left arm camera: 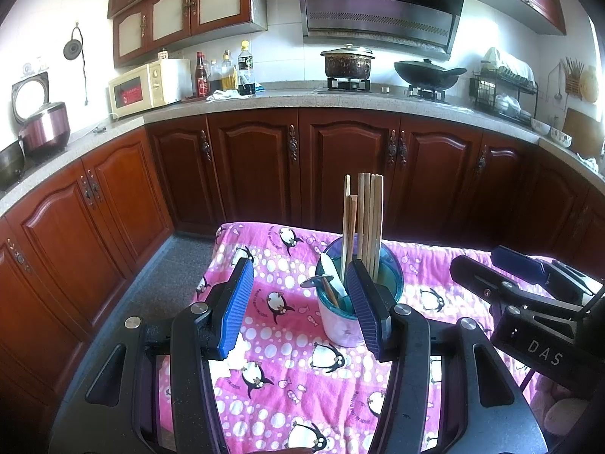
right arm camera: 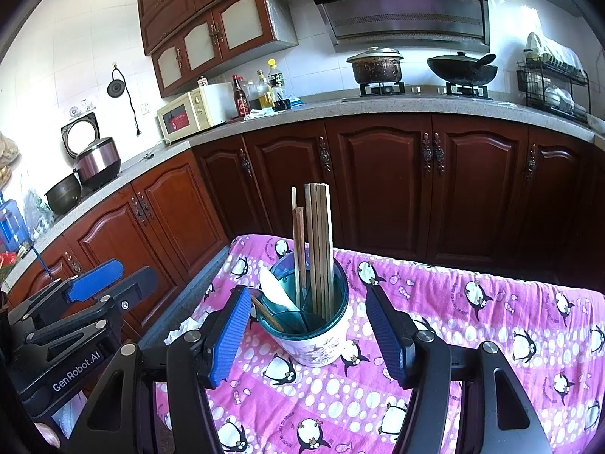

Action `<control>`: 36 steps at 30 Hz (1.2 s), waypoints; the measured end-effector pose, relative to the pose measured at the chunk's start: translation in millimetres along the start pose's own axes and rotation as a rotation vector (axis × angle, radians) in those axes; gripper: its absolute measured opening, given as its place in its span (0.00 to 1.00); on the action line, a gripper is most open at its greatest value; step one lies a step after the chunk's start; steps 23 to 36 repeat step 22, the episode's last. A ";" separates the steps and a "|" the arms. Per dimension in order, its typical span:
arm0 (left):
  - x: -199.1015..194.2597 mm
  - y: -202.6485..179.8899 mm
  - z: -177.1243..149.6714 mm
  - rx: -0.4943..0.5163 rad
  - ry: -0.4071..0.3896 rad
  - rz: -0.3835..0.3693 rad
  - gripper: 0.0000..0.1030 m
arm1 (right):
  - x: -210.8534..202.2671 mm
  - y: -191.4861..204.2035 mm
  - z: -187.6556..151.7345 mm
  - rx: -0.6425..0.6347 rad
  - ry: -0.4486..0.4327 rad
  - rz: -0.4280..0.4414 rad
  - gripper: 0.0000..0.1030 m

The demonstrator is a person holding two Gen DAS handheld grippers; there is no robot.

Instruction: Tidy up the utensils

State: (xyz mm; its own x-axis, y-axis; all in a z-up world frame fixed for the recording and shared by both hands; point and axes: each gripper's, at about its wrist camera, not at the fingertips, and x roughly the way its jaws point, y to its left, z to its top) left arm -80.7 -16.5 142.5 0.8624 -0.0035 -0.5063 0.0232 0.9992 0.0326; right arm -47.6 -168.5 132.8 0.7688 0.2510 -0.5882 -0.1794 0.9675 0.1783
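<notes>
Nearest us, the left hand-held gripper (left arm camera: 302, 302) and right hand-held gripper (right arm camera: 306, 333) hang open and empty over the penguin-print desk (right arm camera: 472, 340). The utensil holder (right arm camera: 321, 344) already carries chopsticks (right arm camera: 319, 242) and a white spoon (right arm camera: 274, 289). We judge sorting finished; next, withdraw.

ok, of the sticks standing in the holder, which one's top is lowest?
The reddish-brown chopstick, left of the taller pale bundle in the utensil holder; its top sits well below theirs.

Upright chopsticks (right arm camera: 317, 242) block the holder (right arm camera: 321, 344) mouth.
</notes>
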 end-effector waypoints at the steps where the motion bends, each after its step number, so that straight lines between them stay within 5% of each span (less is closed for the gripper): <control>1: 0.3 0.0 0.0 0.000 0.001 -0.001 0.50 | 0.2 0.1 -0.1 -0.001 0.000 0.000 0.59; 36: 26.2 -2.5 -4.9 0.004 0.024 -0.001 0.50 | 25.7 -22.5 -9.4 0.034 0.055 0.013 0.61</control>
